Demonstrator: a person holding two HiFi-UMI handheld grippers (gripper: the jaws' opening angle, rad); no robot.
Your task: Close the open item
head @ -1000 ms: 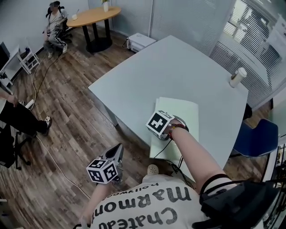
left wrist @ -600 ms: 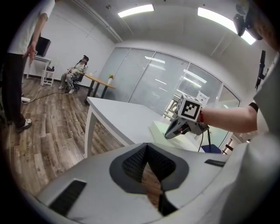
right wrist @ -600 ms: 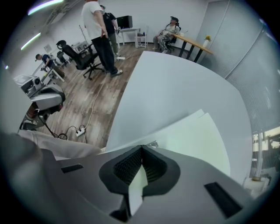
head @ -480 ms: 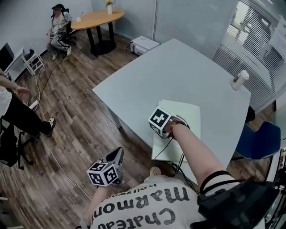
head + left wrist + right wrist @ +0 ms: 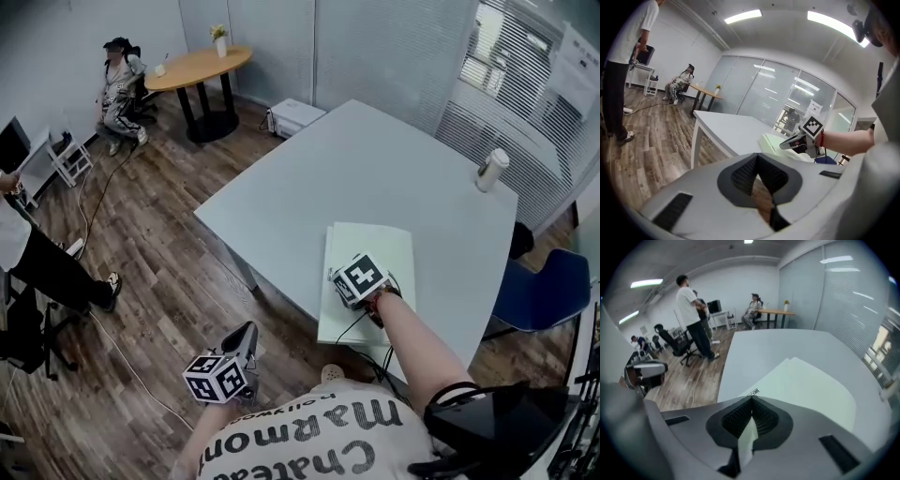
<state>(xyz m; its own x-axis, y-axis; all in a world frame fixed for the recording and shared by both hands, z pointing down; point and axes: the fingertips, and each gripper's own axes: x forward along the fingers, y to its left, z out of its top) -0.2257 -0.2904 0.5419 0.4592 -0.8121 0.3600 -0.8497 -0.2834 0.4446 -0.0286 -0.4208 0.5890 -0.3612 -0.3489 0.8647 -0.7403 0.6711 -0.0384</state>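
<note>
Office room with wood-plank floor [image 5: 159, 244], glass partitions and window blinds along the far side. Large pale table [image 5: 375, 169] in the middle, with a pale green folder [image 5: 375, 248] lying flat near its near edge, covers one over the other, long side pointing away. Lidded paper cup [image 5: 491, 169] upright at the table's far right corner, well apart from the folder. Right tongs [image 5: 752, 399] just over the folder's near left part, clenched tip to tip, only the green cover showing through the gap behind the tips. Left tongs [image 5: 250, 330] off the table to the near left, above the floor, also clenched and empty. Blue chair [image 5: 544, 286] at the table's right side. Round wooden table [image 5: 192, 66] and a seated person [image 5: 117, 80] far left.
</note>
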